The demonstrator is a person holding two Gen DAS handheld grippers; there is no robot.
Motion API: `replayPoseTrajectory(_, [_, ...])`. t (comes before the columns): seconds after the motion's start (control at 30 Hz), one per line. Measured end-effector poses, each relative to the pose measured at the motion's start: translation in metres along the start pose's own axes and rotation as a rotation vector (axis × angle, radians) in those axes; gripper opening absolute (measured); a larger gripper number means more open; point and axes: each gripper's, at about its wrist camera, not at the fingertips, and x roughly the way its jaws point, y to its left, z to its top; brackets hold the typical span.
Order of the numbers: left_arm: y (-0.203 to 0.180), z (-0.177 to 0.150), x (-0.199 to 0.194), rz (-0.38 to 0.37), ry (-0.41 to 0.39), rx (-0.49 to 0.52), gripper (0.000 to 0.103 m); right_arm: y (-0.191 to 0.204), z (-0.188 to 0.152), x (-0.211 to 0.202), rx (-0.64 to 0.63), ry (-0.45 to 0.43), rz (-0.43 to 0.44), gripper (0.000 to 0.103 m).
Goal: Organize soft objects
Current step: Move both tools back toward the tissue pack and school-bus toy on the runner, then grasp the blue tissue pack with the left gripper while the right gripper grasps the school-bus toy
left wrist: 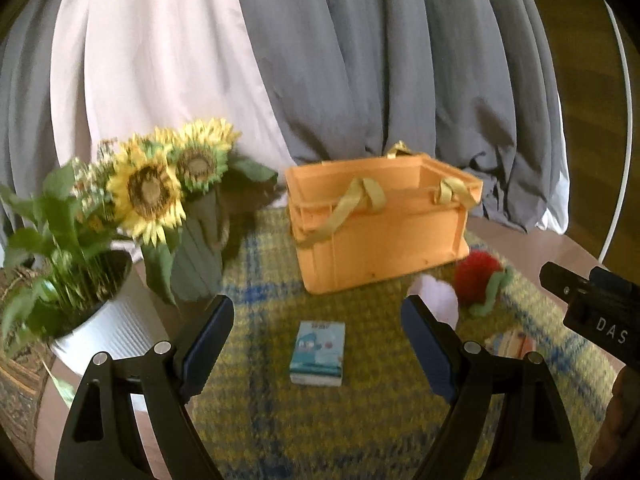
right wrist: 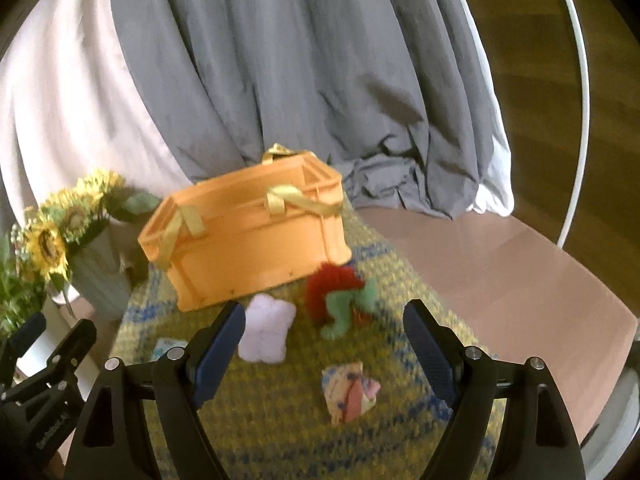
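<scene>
An orange crate (left wrist: 380,240) with yellow-green straps stands on a yellow and blue woven mat (left wrist: 320,420); it also shows in the right wrist view (right wrist: 248,248). In front of it lie a red and green fuzzy toy (right wrist: 340,296), a lilac bone-shaped plush (right wrist: 266,330), a small patterned pouch (right wrist: 350,390) and a blue tissue pack (left wrist: 318,354). My left gripper (left wrist: 318,344) is open and empty above the tissue pack. My right gripper (right wrist: 324,348) is open and empty above the plush and the pouch.
A sunflower bouquet in a grey-green vase (left wrist: 196,248) and a potted plant in a white ribbed pot (left wrist: 100,328) stand at the left of the mat. Grey and white curtains (left wrist: 320,60) hang behind. The round pinkish table's edge (right wrist: 580,320) curves at the right.
</scene>
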Motion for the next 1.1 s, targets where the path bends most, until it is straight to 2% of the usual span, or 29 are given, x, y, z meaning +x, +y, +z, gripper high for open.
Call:
replayPoseTrajectory(0.27, [-0.002, -0.030, 0.021, -0.009, 0.096, 0.024, 0.086, 0.002, -0.022, 0.012, -0.032, 0.056, -0.039, 0.082])
replayPoseTrajectory(0.5, [-0.002, -0.046, 0.044, 0.001, 0.168, 0.003, 0.086, 0.000, -0.037, 0.034, -0.032, 0.124, -0.056, 0.082])
replayPoseTrajectory(0.77, [0.002, -0.052, 0.079, -0.013, 0.244, -0.006, 0.086, -0.002, -0.047, 0.071, -0.003, 0.238, -0.080, 0.082])
replayPoseTrajectory(1.1, [0.002, -0.054, 0.117, -0.031, 0.316, 0.007, 0.086, -0.003, -0.053, 0.101, 0.031, 0.324, -0.125, 0.082])
